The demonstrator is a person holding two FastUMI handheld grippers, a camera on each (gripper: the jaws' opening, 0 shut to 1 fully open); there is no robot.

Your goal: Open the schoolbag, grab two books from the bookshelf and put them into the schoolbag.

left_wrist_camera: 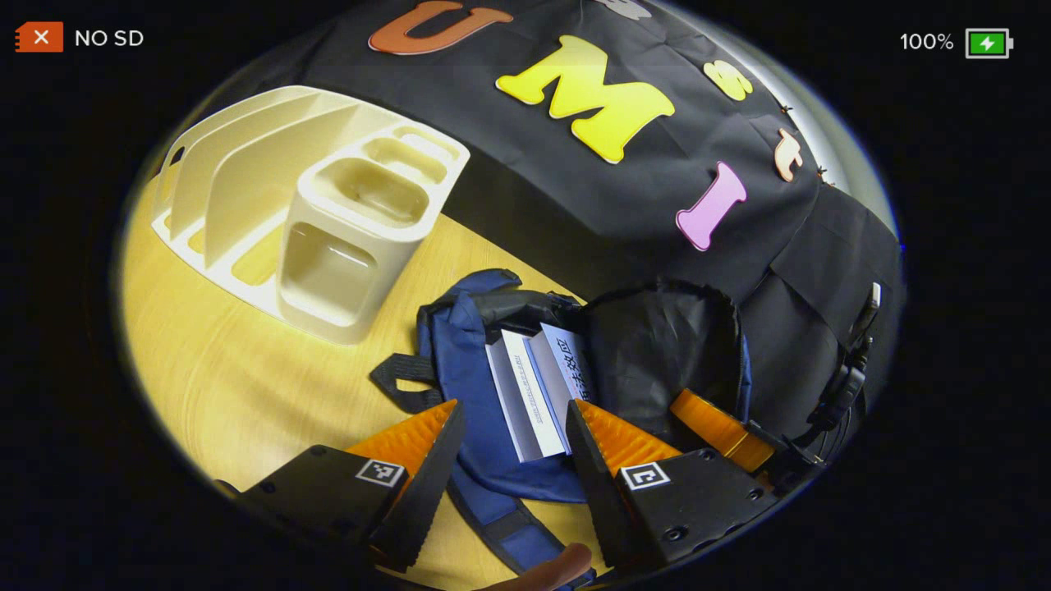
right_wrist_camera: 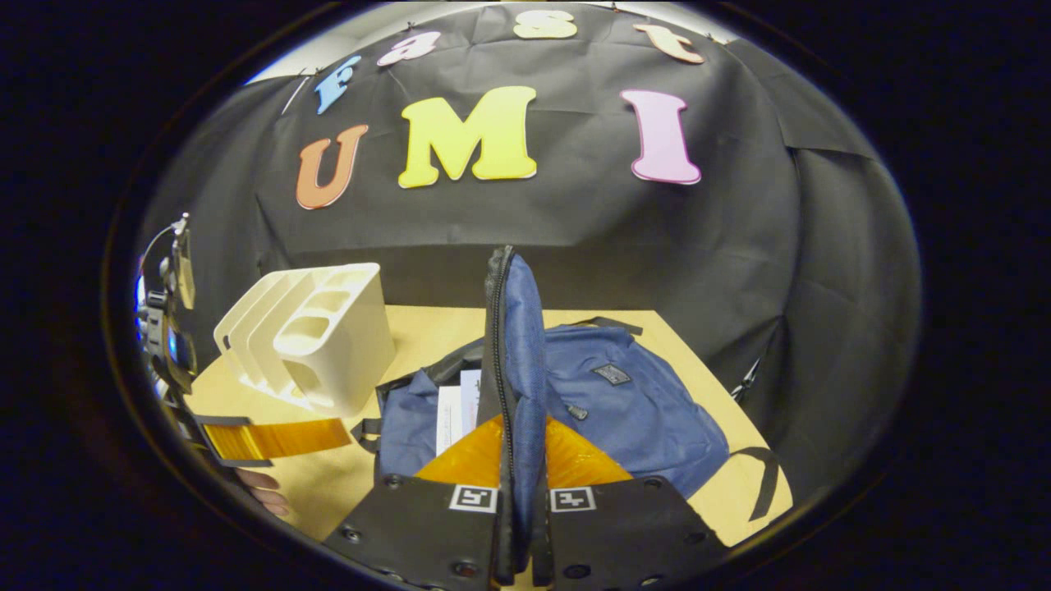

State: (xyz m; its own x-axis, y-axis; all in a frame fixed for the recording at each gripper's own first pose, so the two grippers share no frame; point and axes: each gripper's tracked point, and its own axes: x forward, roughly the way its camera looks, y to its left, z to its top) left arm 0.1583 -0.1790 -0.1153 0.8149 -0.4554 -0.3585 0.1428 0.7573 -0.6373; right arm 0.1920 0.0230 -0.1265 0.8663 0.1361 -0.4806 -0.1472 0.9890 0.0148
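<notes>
From the left gripper view I see my left gripper [left_wrist_camera: 513,427] with its fingers spread wide and nothing between them, hovering just above the open mouth of the schoolbag [left_wrist_camera: 476,369]. The bag lies on the wooden table [left_wrist_camera: 222,361], and two books [left_wrist_camera: 538,386] sit inside its opening, their pale edges and covers showing directly between and beyond my left fingers. The books are side by side, tilted, and apart from both fingers. The cream bookshelf [left_wrist_camera: 328,222] stands on the table behind and to the left of the bag, well apart from the gripper; I see no books in the slots that face me. In the right gripper view my right gripper [right_wrist_camera: 523,460] has its fingers pressed together on the bag's front flap [right_wrist_camera: 517,345], pinching it by the zippered edge and holding it upright, so the flap stands vertical between the fingers. To the left of the flap I see the books [right_wrist_camera: 456,414] inside the bag, and to the right the schoolbag's body [right_wrist_camera: 632,402] lying flat on the table [right_wrist_camera: 427,328]. The bookshelf [right_wrist_camera: 316,336] stands left of the bag, near its top edge. The left gripper [right_wrist_camera: 271,439] shows at the far left, low over the table.
</notes>
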